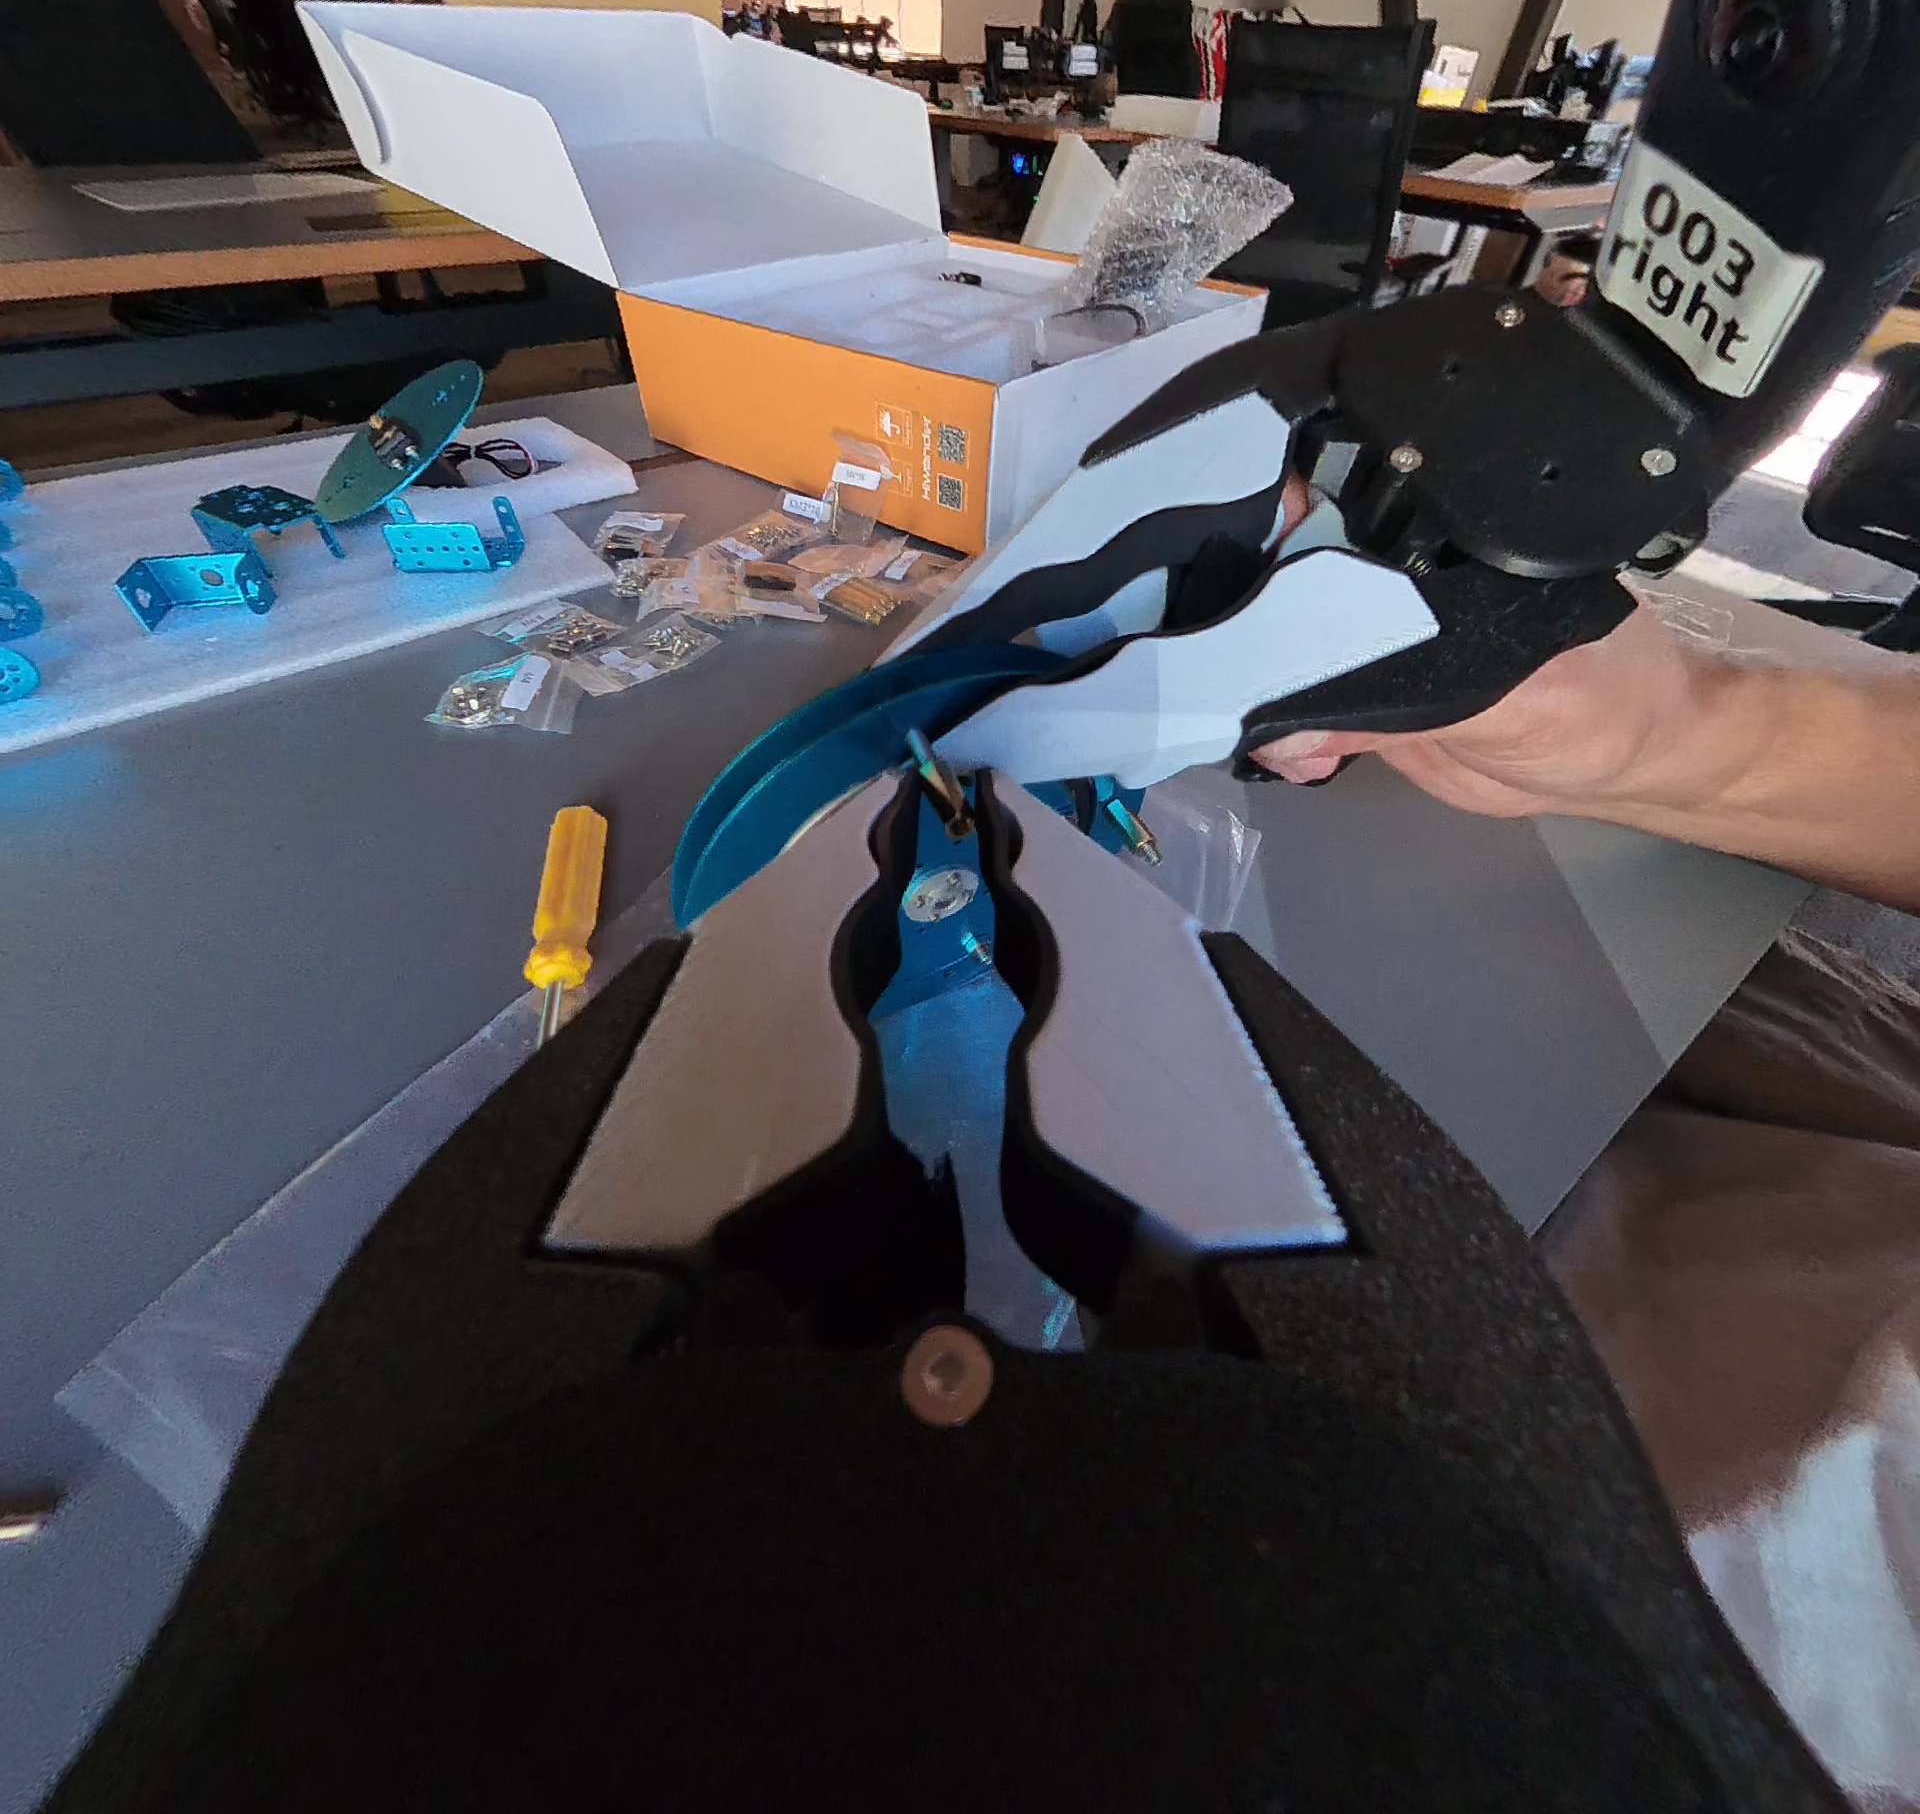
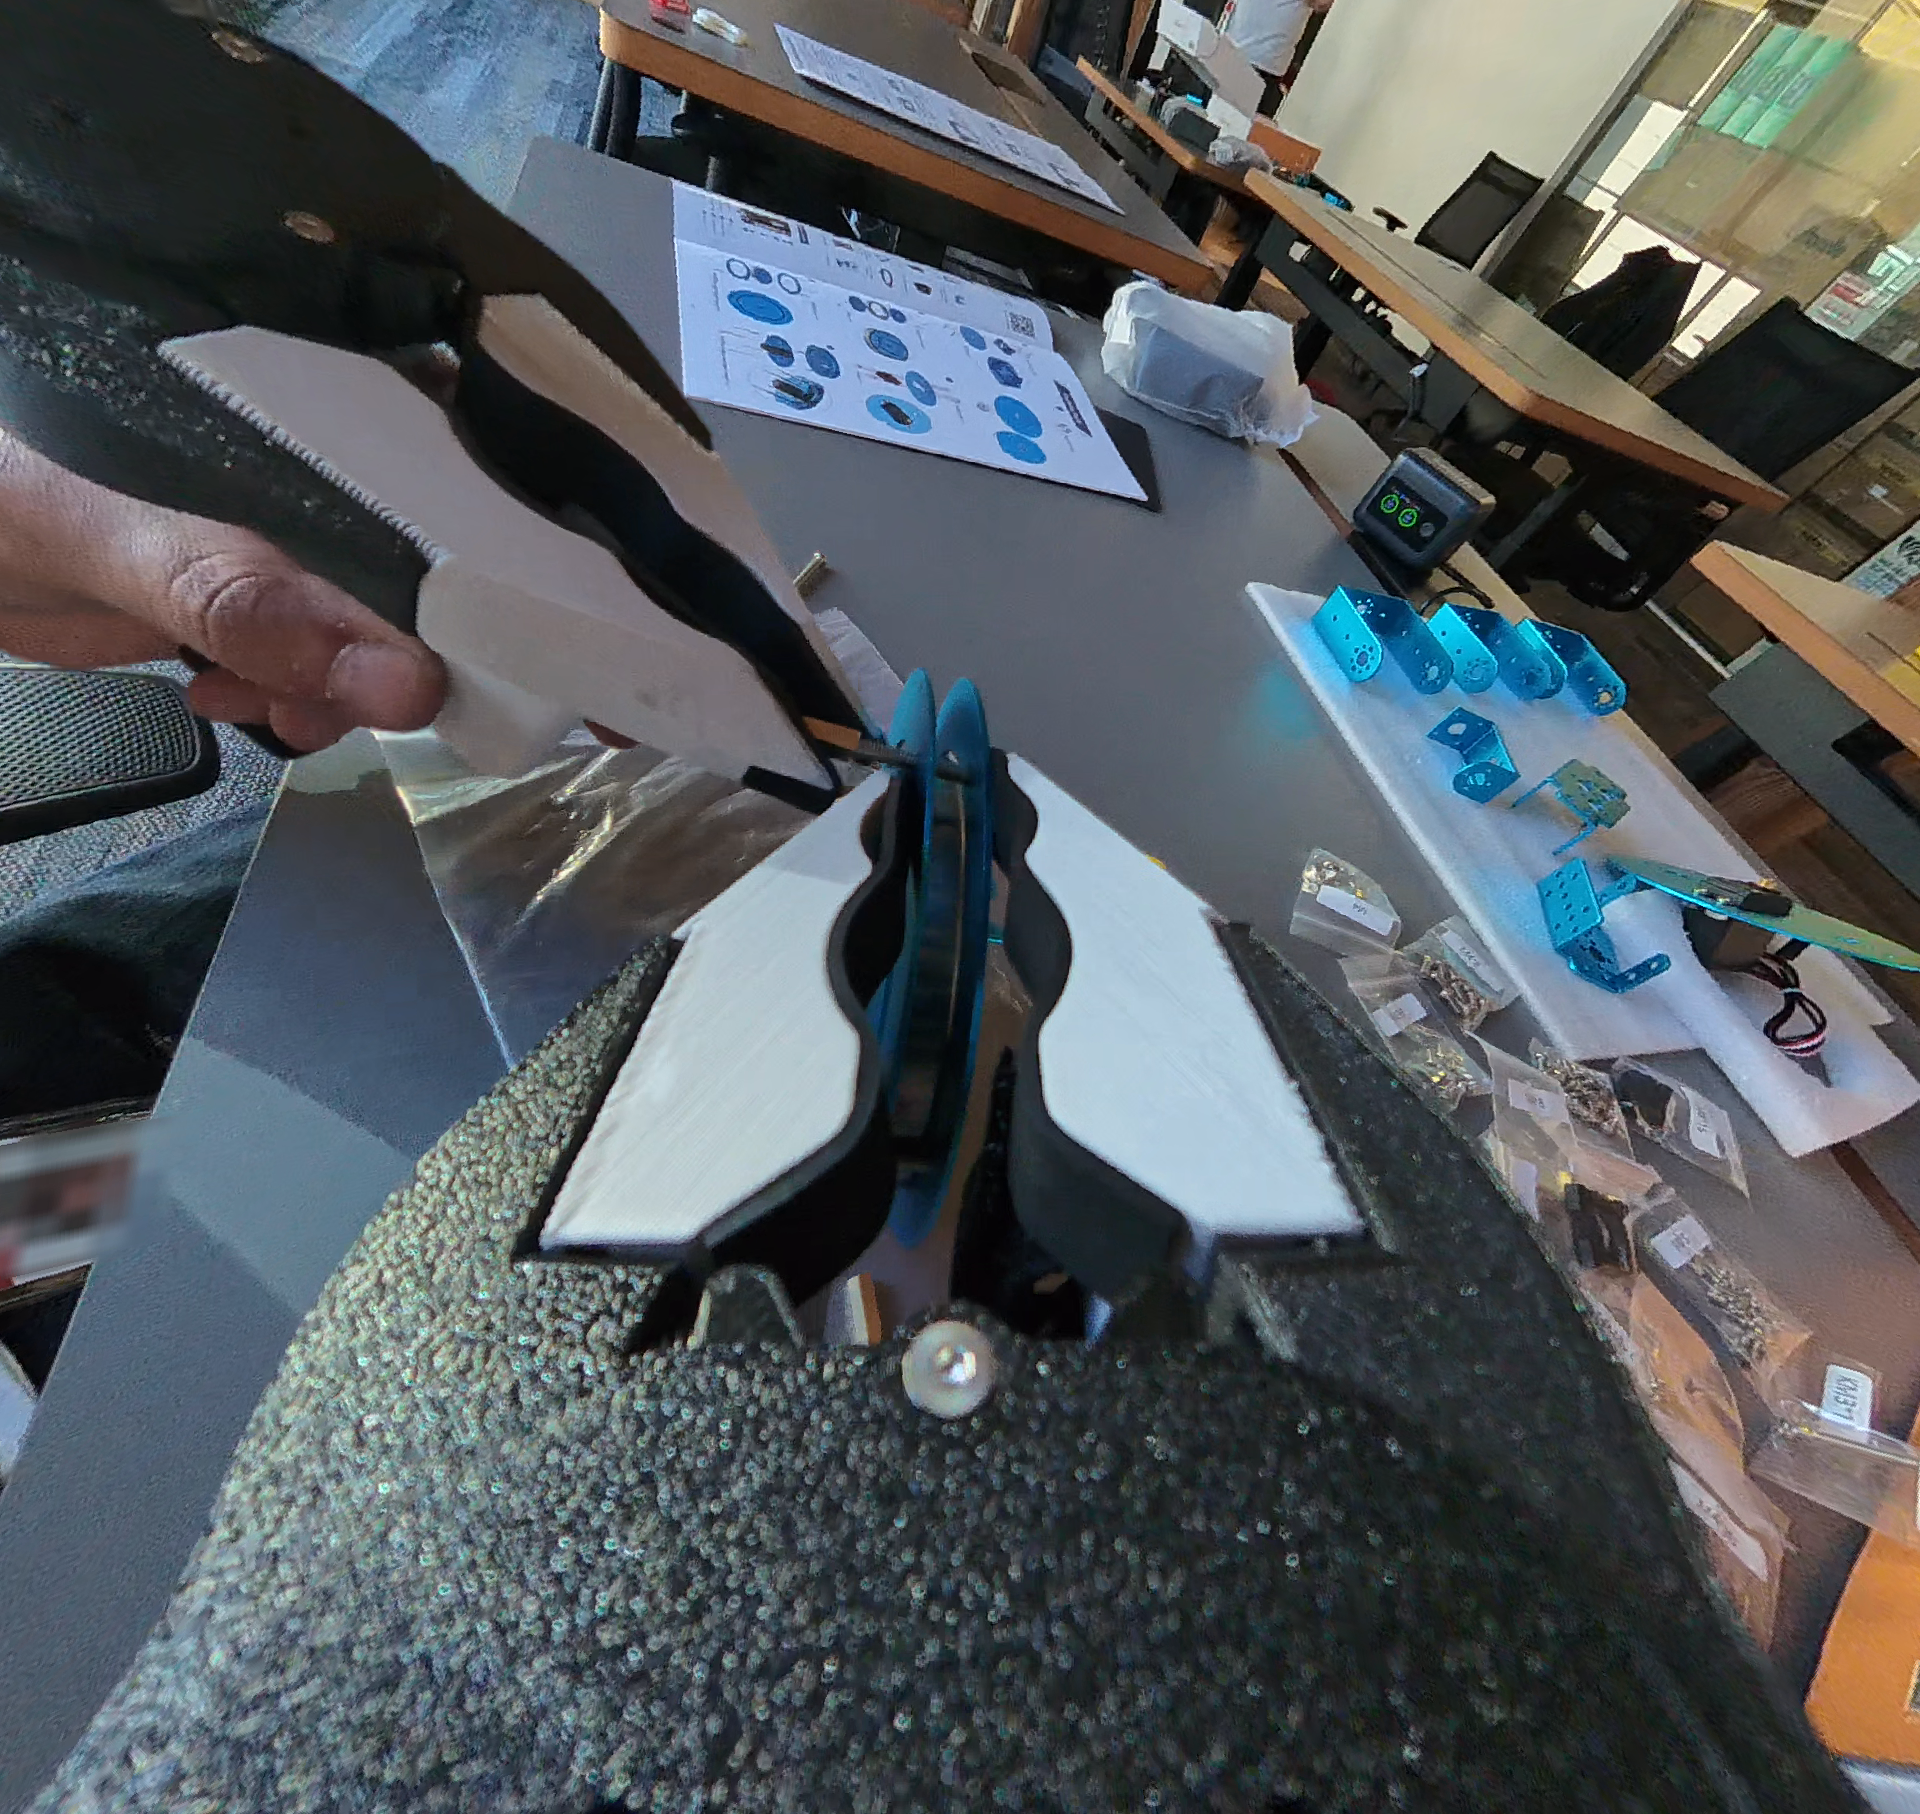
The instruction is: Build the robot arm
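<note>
My right gripper (image 2: 945,777) is shut on a blue assembly of two round metal plates (image 2: 961,725), held on edge between its white pads above the grey table (image 2: 1091,621). My left gripper (image 1: 940,798) is shut on a small brass standoff (image 1: 938,782) at its fingertips, and the standoff touches the plate assembly (image 1: 821,736). In the left wrist view the right gripper (image 1: 966,710) comes in from the right, held by a hand. In the right wrist view the left gripper (image 2: 826,767) comes in from the left, its tips against the plates' edge. More brass standoffs (image 1: 1132,829) stick out of the assembly.
A yellow screwdriver (image 1: 566,891) lies left of the grippers on a clear plastic sheet (image 2: 540,850). Behind are bags of screws (image 1: 675,601), white foam with blue brackets (image 1: 260,559), an open orange and white box (image 1: 810,393), an instruction sheet (image 2: 883,362) and a small screen device (image 2: 1418,507). Only a small space, under 4 cm, lies between the two pairs of fingers.
</note>
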A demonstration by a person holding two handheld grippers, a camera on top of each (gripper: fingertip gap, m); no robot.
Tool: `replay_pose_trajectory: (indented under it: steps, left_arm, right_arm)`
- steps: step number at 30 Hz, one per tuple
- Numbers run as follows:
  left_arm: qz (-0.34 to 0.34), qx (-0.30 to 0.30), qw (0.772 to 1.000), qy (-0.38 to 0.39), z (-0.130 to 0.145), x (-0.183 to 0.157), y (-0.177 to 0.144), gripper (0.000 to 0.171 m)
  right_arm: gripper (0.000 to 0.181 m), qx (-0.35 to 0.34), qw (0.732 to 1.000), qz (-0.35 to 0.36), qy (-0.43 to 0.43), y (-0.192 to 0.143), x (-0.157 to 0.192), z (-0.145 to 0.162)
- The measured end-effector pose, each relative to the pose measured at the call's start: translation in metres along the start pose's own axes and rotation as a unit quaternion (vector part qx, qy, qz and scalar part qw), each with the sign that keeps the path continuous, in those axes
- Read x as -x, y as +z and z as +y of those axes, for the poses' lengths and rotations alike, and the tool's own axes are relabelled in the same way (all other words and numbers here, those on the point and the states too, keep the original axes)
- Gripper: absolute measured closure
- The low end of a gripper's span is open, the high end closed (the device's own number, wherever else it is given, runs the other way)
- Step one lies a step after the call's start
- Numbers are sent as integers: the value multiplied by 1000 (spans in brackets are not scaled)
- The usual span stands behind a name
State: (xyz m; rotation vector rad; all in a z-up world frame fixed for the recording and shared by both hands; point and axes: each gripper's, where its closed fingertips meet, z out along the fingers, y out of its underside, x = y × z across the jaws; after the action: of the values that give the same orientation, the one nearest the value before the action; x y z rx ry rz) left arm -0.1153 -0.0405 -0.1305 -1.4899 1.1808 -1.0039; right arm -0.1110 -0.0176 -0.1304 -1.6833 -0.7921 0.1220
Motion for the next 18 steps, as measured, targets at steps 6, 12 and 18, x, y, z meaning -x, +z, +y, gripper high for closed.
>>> replay_pose_trajectory:
  steps: [6, 12, 18]
  left_arm:
    - [-15, -11, 1000, -8, 3, -1, -1, 165]
    - [-2, -30, 999, -45, 0, -3, 0, 163]
    - [94, -84, 966, -227, -8, -1, -6, 160]
  right_arm:
    - [169, 6, 1000, 2, 18, -1, -2, 1]
    - [169, 11, 1000, 10, 11, -2, -3, 2]
    - [169, 14, 1000, 15, -6, -1, 0, 1]
